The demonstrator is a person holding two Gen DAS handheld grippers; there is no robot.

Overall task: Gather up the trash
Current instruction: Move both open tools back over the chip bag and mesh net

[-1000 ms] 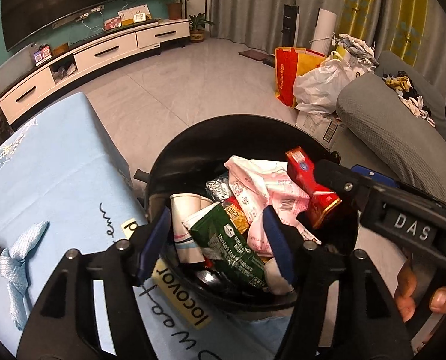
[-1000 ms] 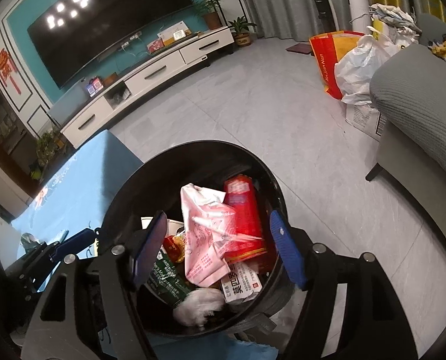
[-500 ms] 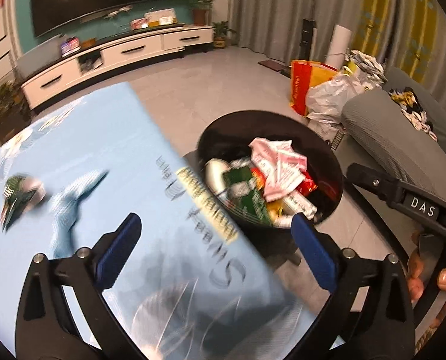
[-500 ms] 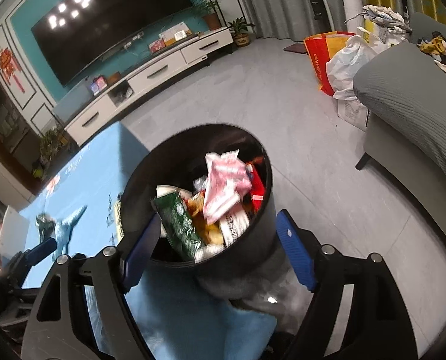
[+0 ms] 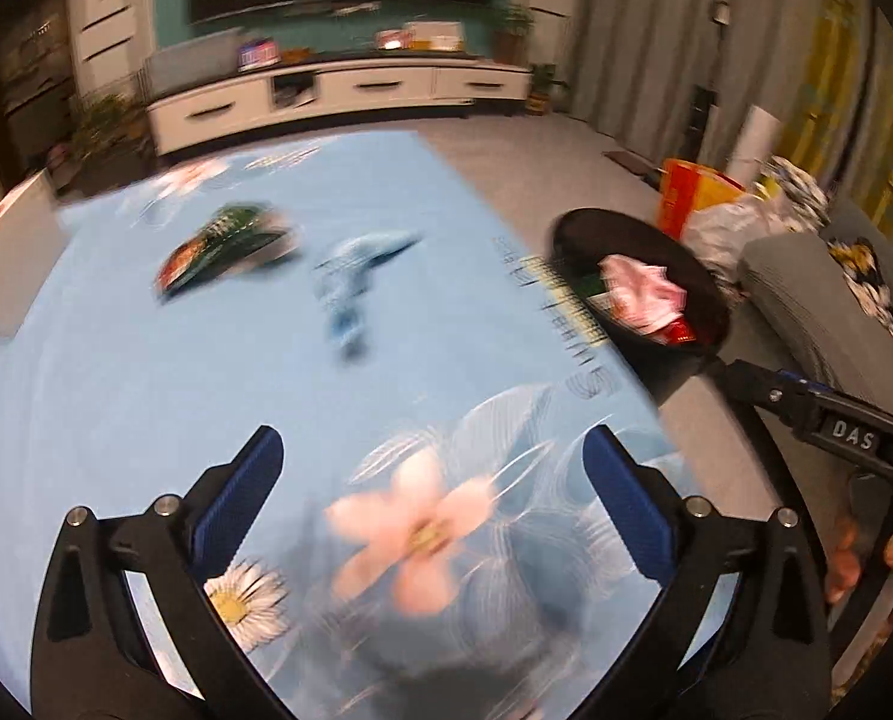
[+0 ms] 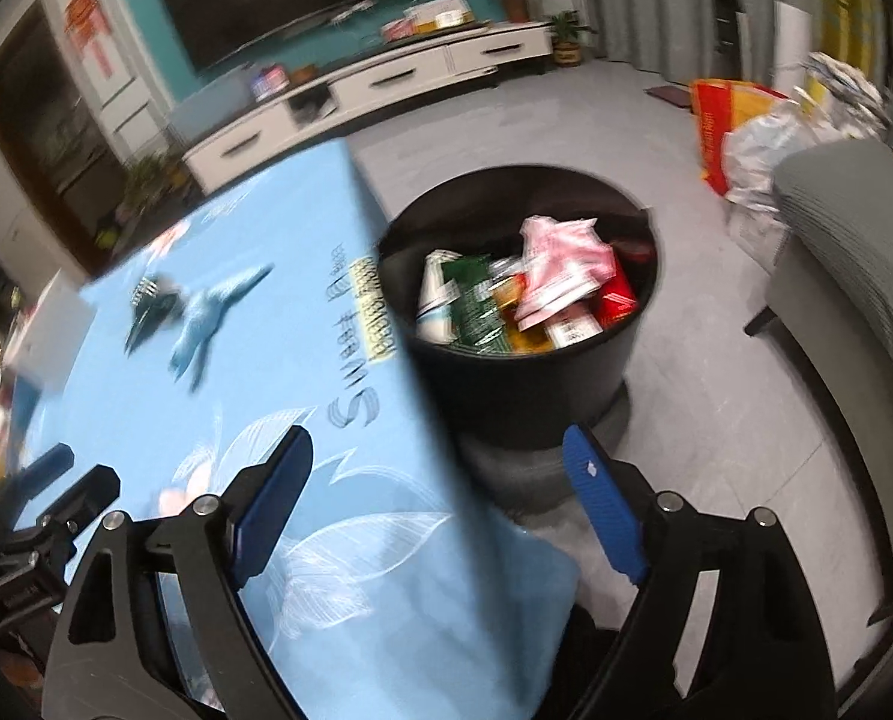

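A green wrapper (image 5: 224, 249) lies upper left on the blue tablecloth (image 5: 146, 396). The black bin (image 6: 524, 384), heaped with trash, stands at frame centre beside the table. The left gripper (image 5: 431, 495) gapes empty; the right gripper (image 6: 440, 501), jaws just widening, holds nothing.

Both grippers have drawn back from over the black bin (image 6: 524, 324). The left gripper (image 5: 431, 492) has swung over the blue table (image 5: 146, 390), its jaws having just opened wide and empty, so the green wrapper (image 5: 224, 243) now shows ahead. The right gripper (image 6: 440, 504) now straddles the table edge, its empty jaws having just been opening
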